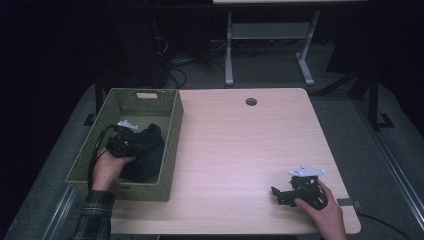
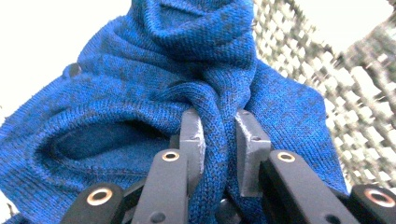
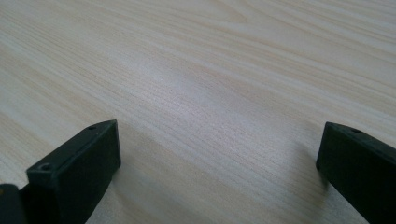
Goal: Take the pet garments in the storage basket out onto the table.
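One blue knit garment [image 2: 140, 102] lies in the green basket [image 1: 167, 150], pinched by the left gripper [image 2: 219, 135]; right gripper [image 3: 219, 154] jaws gape.

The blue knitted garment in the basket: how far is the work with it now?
Done: the left hand-held gripper has pinched a fold of the blue knitted garment. In hand: the garment is gripped but lies inside the green basket. Left: lifting it out. The right hand-held gripper rests open on the table.

Blue knit garment [image 2: 140, 93] bunched in basket [image 1: 170, 150]
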`<state>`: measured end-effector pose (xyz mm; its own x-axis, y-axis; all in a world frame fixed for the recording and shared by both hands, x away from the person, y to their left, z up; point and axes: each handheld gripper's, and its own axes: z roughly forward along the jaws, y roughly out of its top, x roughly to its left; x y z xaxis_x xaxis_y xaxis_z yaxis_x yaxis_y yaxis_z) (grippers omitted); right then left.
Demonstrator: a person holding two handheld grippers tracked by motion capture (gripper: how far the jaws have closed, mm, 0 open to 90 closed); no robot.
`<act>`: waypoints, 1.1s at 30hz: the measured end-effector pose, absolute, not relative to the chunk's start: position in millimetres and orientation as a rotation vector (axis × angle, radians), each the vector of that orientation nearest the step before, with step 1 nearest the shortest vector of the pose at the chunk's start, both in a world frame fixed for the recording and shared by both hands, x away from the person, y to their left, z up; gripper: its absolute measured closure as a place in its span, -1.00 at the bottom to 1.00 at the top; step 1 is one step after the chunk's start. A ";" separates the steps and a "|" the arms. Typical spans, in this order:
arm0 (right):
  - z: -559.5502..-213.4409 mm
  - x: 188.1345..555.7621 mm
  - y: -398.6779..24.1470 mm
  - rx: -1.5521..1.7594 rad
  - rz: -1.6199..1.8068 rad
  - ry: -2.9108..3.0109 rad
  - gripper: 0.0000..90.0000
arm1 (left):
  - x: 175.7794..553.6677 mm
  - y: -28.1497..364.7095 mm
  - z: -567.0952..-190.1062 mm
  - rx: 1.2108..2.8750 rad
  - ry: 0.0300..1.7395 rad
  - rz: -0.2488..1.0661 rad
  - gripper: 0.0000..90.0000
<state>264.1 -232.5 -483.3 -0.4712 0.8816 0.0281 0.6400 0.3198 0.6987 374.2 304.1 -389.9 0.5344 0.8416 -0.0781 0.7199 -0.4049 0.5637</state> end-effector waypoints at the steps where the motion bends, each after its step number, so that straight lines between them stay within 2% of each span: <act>1: -483.3 264.1 -232.5 1.357 0.932 2.233 -1.00 | 373.4 306.1 -387.7 2.210 1.258 0.303 0.68; 17: -483.3 264.1 -232.5 1.356 0.932 2.233 -1.00 | 363.0 336.0 -353.7 1.952 1.173 0.340 0.70; 33: -483.2 264.6 -232.6 1.356 0.932 2.235 -1.00 | 356.8 345.0 -315.7 1.852 1.024 0.313 0.71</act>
<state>264.6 -232.6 -483.2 -0.4719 0.8812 0.0285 0.6405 0.3204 0.6979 356.8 345.0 -315.7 0.6146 0.7608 -0.2083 0.5138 -0.1857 0.8376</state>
